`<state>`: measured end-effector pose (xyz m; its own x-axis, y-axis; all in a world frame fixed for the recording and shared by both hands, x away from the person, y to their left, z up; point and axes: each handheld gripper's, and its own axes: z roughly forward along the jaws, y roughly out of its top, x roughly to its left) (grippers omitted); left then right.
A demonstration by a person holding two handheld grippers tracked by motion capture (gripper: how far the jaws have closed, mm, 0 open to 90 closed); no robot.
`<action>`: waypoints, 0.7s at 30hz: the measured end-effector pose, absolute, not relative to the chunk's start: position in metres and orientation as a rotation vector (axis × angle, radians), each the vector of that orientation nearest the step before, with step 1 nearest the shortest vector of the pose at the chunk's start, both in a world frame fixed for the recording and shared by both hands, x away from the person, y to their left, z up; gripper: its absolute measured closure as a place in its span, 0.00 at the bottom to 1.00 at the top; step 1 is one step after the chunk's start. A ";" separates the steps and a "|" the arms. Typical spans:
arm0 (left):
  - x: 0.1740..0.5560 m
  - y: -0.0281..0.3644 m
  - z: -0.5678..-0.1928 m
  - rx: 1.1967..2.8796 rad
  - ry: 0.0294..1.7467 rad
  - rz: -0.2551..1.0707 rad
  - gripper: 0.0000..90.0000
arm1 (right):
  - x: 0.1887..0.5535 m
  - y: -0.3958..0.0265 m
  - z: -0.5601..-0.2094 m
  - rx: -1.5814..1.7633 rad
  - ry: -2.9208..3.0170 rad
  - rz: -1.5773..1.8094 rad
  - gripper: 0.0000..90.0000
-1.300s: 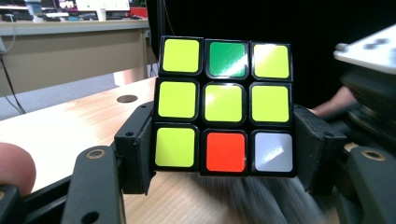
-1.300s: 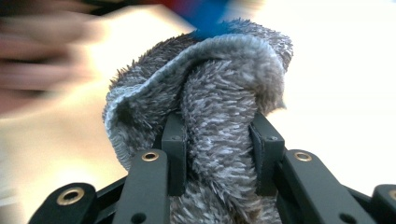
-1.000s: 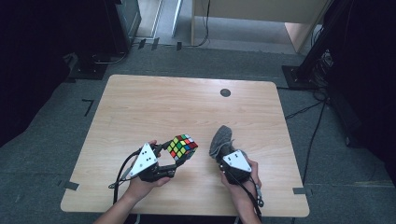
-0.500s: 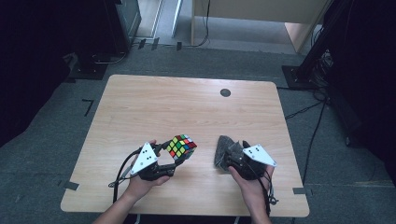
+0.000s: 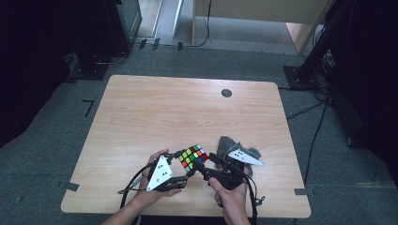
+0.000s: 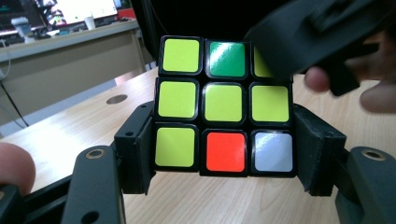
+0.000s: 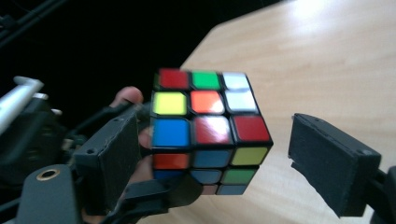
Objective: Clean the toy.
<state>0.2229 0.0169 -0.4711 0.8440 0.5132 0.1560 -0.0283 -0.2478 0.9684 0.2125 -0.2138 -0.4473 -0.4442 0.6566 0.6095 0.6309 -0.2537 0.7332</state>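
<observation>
The left gripper (image 5: pixel 184 169), near the table's (image 5: pixel 141 112) front edge, clamps the cube (image 5: pixel 193 156) by two opposite sides and holds it off the wood; in the left gripper view its pads press both flanks of a mostly yellow face (image 6: pixel 223 122). To its right the right gripper (image 5: pixel 212 165) comes at the cube, its jaws having just been opening: in the right gripper view the cube (image 7: pixel 205 126) sits between them, one pad close by its side, the other well apart, so it grips nothing. A grey cloth (image 5: pixel 230 144) lies on the table just behind that hand. The faces are mixed in colour, so by my reading the cube is far from solved; a fresh bite and a layer turn look like the next step, with most of the work left
</observation>
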 end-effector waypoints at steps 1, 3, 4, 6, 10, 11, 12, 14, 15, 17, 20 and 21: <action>0.222 0.016 -0.471 1.761 0.364 0.538 0.38 | 0.213 -0.213 -0.449 1.660 1.909 1.844 0.23; 0.220 0.014 -0.472 1.768 0.350 0.559 0.38 | 0.211 -0.212 -0.450 1.643 1.911 1.891 0.36; 0.220 0.014 -0.472 1.769 0.351 0.554 0.38 | 0.210 -0.211 -0.449 1.636 1.906 1.873 0.36; 0.222 0.013 -0.473 1.785 0.349 0.552 0.38 | 0.207 -0.210 -0.447 1.651 1.892 1.846 0.38; 0.218 0.005 -0.474 1.828 0.348 0.609 0.29 | 0.205 -0.206 -0.446 1.697 1.908 1.717 0.38; 0.218 0.003 -0.474 1.841 0.349 0.613 0.28 | 0.204 -0.204 -0.446 1.695 1.918 1.680 0.38; 0.217 0.002 -0.474 1.847 0.345 0.613 0.30 | 0.203 -0.202 -0.446 1.689 1.926 1.657 0.38; 0.218 0.003 -0.473 1.848 0.351 0.602 0.34 | 0.202 -0.198 -0.446 1.664 1.947 1.607 0.38; 0.219 0.005 -0.472 1.843 0.358 0.577 0.35 | 0.202 -0.196 -0.445 1.646 1.956 1.583 0.38; 0.222 0.010 -0.469 1.825 0.374 0.527 0.38 | 0.203 -0.195 -0.443 1.606 1.991 1.560 0.38; 0.224 0.012 -0.468 1.832 0.391 0.546 0.38 | 0.207 -0.200 -0.442 1.606 1.998 1.647 0.31; 0.225 0.013 -0.467 1.832 0.399 0.541 0.38 | 0.207 -0.203 -0.440 1.607 1.989 1.684 0.29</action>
<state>0.2250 0.0127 -0.4674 0.8373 0.5205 0.1675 0.0056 -0.3144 0.9493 0.2074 -0.2029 -0.4403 -0.4467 0.7247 0.5246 0.6373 -0.1538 0.7551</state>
